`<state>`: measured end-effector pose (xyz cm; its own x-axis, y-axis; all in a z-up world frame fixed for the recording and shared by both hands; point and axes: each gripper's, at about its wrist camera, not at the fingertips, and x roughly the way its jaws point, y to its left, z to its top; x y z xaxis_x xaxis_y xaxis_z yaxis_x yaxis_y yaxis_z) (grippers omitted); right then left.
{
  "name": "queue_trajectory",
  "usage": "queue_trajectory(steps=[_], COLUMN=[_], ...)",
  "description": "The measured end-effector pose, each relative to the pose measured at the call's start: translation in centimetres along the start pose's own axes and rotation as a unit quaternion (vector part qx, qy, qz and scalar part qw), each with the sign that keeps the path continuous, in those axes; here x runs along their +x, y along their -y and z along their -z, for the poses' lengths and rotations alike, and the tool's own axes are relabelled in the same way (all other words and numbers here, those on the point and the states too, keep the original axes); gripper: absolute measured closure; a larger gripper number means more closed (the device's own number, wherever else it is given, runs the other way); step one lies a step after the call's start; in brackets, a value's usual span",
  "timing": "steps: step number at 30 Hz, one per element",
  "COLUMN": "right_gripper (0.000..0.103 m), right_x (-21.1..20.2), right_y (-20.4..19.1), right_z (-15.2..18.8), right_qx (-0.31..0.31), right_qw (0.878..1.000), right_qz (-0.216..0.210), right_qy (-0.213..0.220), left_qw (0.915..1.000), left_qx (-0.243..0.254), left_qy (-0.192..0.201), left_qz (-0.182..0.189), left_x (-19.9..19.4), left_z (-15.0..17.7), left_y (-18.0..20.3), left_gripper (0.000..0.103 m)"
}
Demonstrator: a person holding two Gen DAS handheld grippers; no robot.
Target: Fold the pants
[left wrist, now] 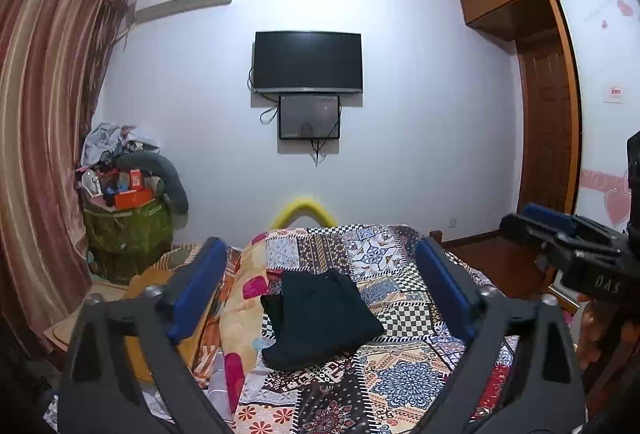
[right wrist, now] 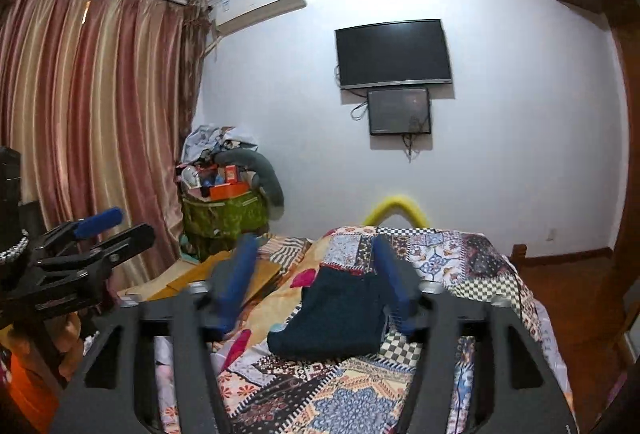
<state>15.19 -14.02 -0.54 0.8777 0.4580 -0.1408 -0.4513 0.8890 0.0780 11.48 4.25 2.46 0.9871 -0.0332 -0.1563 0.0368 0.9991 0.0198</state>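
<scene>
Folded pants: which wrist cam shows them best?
Left wrist. The folded pants lie whole and sharp on the patchwork bedspread, framed between the open left gripper. In the right wrist view the pants are slightly blurred, their right edge hidden behind a finger.

Right gripper (right wrist: 314, 270) fingers (right wrist: 236, 274) appear motion-blurred in the right wrist view, and one finger hides the right edge of the folded pants (right wrist: 336, 314). In the left wrist view, the right gripper (left wrist: 516, 222) is cut off at the frame's right edge. The bed (left wrist: 404, 374) runs out of frame below.
</scene>
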Motion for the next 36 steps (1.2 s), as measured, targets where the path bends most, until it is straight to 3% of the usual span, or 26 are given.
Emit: queue_trajectory(steps=[3,8,36], right_gripper=[0.016,0.0,0.0], right_x=[0.0,-0.5,-0.6], right_y=[0.1,-0.3,-0.2], right_z=[0.2,-0.2,0.8], right_qx=[0.004,-0.005,-0.002], right_qw=[1.0,0.999,0.999], right_qz=[0.014,0.038,0.043], right_qy=[-0.002,0.009,-0.01], left_qw=[1.0,0.9999,0.9997], left_qx=[0.0,-0.014,-0.022], left_qy=[0.0,-0.006,-0.014], left_qz=[0.0,0.002,0.004], left_x=[-0.2,-0.3,0.6], left_z=[0.1,0.2,1.5], left_y=[0.4,0.4,0.3], left_gripper=[0.001,0.0,0.0])
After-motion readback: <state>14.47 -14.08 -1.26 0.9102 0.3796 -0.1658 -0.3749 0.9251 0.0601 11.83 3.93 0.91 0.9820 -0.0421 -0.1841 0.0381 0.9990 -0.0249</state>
